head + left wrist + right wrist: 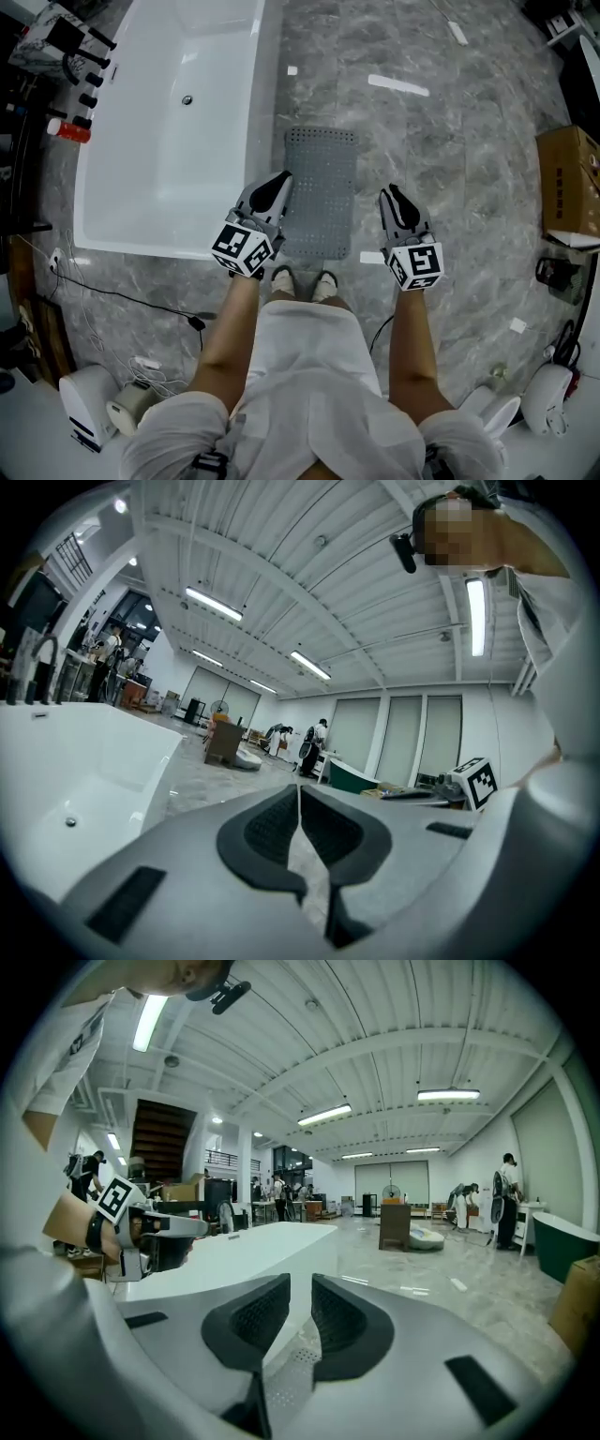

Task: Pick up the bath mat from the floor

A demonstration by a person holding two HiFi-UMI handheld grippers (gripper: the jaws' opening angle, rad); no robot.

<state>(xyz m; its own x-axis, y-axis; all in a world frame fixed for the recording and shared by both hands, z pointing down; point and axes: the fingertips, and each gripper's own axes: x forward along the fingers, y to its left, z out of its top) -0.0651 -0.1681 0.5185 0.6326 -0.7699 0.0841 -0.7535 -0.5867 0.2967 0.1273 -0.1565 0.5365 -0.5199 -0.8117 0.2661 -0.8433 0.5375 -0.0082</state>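
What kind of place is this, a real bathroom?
Probably a bathroom mock-up inside a big lab or workshop hall: a freestanding bathtub and bath mat on a stone-look floor, under long industrial strip lights.

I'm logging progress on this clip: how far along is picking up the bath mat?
Done: nothing yet. The bath mat lies flat on the floor beside the bathtub.
In hand: nothing. The left gripper is shut and empty. The right gripper has its jaws slightly apart with nothing between them. Both hang by the mat's near end, clear of it.
Left: reach down to the mat, grip an edge and lift it.
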